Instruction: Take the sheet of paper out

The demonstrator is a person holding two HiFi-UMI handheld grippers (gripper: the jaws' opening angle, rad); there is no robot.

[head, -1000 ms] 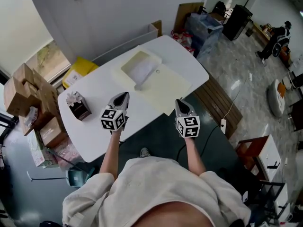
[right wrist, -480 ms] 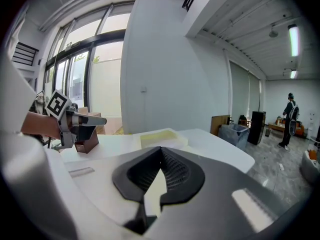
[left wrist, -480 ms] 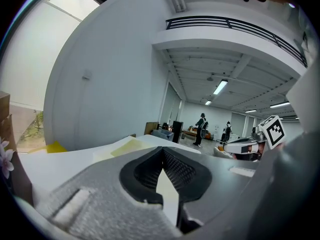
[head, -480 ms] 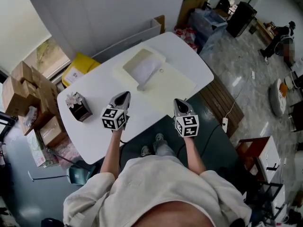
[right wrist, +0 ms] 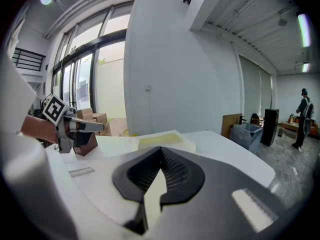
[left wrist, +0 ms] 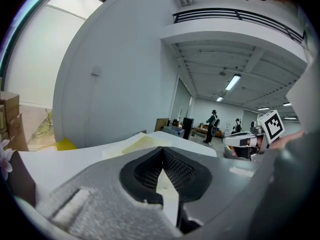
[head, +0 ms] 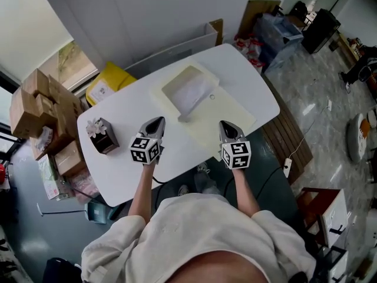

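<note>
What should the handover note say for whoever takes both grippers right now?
Left gripper: jaws shut, empty, above the white table, short of the cream folder.
Right gripper: jaws shut, empty, at the folder's near edge.
The folder lies flat mid-table; the white sheet shows in its far half.
A small brown box stands at the table's left, apart from the folder.
Done: nothing; the sheet is untouched.
Left: open the jaws, probably steady the folder with one gripper, grip the sheet with the other and pull it out.
</note>
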